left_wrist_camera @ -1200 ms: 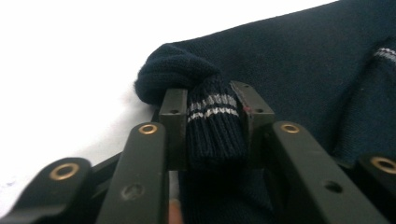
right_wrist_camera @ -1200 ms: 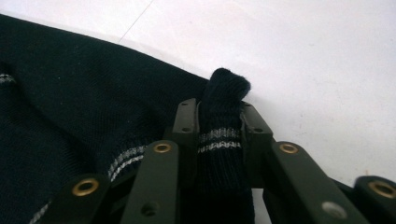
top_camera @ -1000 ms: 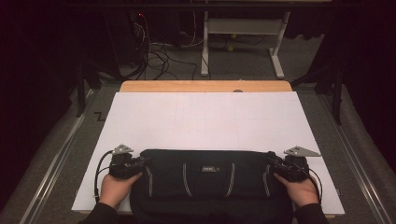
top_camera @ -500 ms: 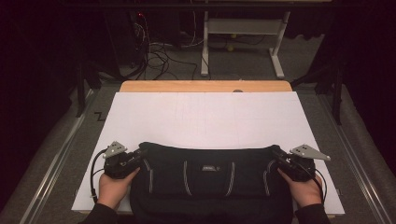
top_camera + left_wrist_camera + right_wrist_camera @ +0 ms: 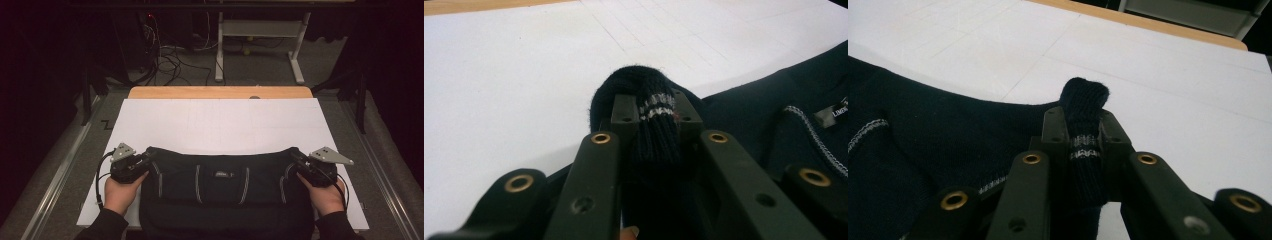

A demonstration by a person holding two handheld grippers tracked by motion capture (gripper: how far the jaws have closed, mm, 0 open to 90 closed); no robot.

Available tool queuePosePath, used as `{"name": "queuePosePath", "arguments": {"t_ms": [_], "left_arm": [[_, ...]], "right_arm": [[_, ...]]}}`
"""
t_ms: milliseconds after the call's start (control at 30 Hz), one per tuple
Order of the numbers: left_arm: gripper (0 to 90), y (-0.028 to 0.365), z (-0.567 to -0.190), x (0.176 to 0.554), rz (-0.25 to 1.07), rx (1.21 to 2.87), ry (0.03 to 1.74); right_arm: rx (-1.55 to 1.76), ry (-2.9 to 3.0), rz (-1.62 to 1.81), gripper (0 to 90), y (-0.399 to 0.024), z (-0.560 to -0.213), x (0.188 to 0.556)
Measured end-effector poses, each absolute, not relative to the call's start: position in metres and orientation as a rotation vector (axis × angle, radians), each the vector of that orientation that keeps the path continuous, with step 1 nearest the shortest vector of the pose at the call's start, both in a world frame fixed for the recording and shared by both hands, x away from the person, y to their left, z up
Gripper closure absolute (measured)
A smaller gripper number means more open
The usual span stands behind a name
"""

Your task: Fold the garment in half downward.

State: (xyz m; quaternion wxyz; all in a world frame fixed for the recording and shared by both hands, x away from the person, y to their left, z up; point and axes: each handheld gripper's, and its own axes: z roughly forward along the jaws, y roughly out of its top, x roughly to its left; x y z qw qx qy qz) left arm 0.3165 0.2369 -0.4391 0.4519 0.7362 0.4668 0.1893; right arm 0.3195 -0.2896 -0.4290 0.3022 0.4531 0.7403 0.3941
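The dark knit garment (image 5: 222,187) lies spread across the near edge of the white tabletop (image 5: 220,125), its ribbed, stripe-trimmed corners bunched up. My left claw (image 5: 145,162) is clenched on the left corner, my right claw (image 5: 299,164) on the right one, jaws pressing the soft ribbing. Beyond the garment the white sheet is open up to the wooden strip (image 5: 220,92). My hands sit low, palms inward.

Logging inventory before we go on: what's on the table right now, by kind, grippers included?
Dark garment, knit with pale stripes: 1
White sheet covering the table: 1
Grippers, each shut on a ribbed end of the garment: 2, left gripper and right gripper
Total: 4
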Motion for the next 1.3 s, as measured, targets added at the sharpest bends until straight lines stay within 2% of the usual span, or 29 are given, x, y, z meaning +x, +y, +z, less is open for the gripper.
{"name": "queuePosePath", "arguments": {"t_ms": [100, 167, 300, 367, 400, 433, 467, 600, 667, 800, 1067, 1200, 1300], "left_arm": [[74.7, 0.236, -0.441, 0.318, 0.444, 1.833, 1.154], [74.3, 0.235, -0.445, 0.319, 0.376, 1.854, 1.171], [69.7, 0.24, -0.459, 0.317, 0.334, 1.902, 1.245], [63.1, 0.246, -0.467, 0.318, 0.305, 1.904, 1.287], [55.1, 0.247, -0.47, 0.318, 0.305, 1.909, 1.31], [55.1, 0.248, -0.472, 0.319, 0.315, 1.923, 1.327], [50.3, 0.248, -0.475, 0.32, 0.338, 1.94, 1.356], [24.9, 0.248, -0.48, 0.329, 0.328, 1.94, 1.441], [22.6, 0.245, -0.48, 0.332, 0.35, 1.967, 1.428], [23.7, 0.238, -0.48, 0.337, 0.367, 2.006, 1.41], [47.1, 0.227, -0.476, 0.349, 0.322, 2.064, 1.353], [67.4, 0.223, -0.476, 0.348, 0.299, 2.055, 1.318], [72.1, 0.223, -0.477, 0.346, 0.295, 2.021, 1.325]], "right_arm": [[1.199, 1.967, 1.041, 78.9, -0.289, -0.427, 0.323], [1.199, 1.972, 1.039, 78.9, -0.289, -0.427, 0.324], [1.209, 1.98, 1.03, 78.8, -0.29, -0.431, 0.325], [1.219, 1.982, 1.033, 78.8, -0.291, -0.435, 0.325], [1.235, 1.98, 1.034, 78.9, -0.292, -0.439, 0.325], [1.235, 1.98, 1.034, 78.9, -0.292, -0.439, 0.325], [1.239, 1.981, 1.035, 78.9, -0.293, -0.44, 0.325], [1.24, 1.98, 1.035, 78.8, -0.292, -0.441, 0.324], [1.239, 1.982, 1.031, 78.8, -0.292, -0.442, 0.324], [1.24, 1.979, 1.03, 78.8, -0.291, -0.445, 0.325], [1.252, 1.979, 1.028, 78.8, -0.289, -0.452, 0.326], [1.245, 1.981, 1.036, 78.8, -0.289, -0.451, 0.325], [1.244, 1.974, 1.05, 78.9, -0.29, -0.45, 0.322]]}}
